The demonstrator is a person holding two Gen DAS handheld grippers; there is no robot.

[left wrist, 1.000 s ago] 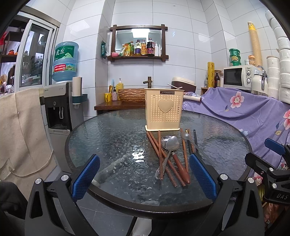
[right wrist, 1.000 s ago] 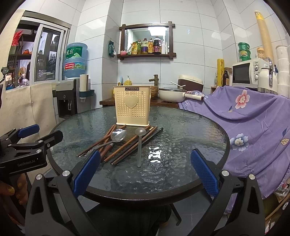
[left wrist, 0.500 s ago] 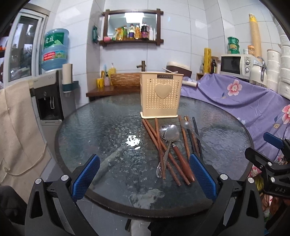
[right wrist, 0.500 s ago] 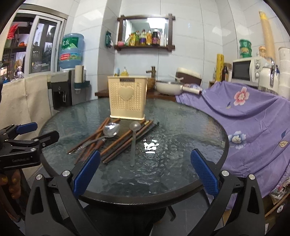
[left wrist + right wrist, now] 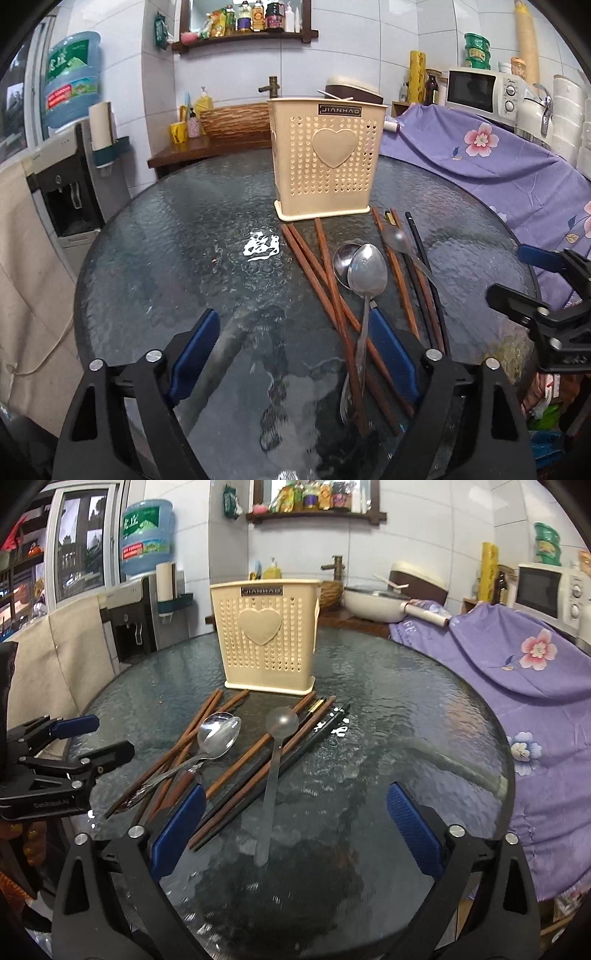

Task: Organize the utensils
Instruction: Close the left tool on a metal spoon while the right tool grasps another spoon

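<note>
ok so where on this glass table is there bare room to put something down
Bare glass lies left of the cream utensil holder and the brown chopsticks, out to the table rim, and again right of the black chopsticks, toward the purple cloth. Crowded: the strip in front of the holder, where chopsticks and spoons overlap.

Black angular left gripper (image 5: 295, 354) and right gripper (image 5: 295, 827), blue ribbed pads, silver screws (white lettering on one side).
</note>
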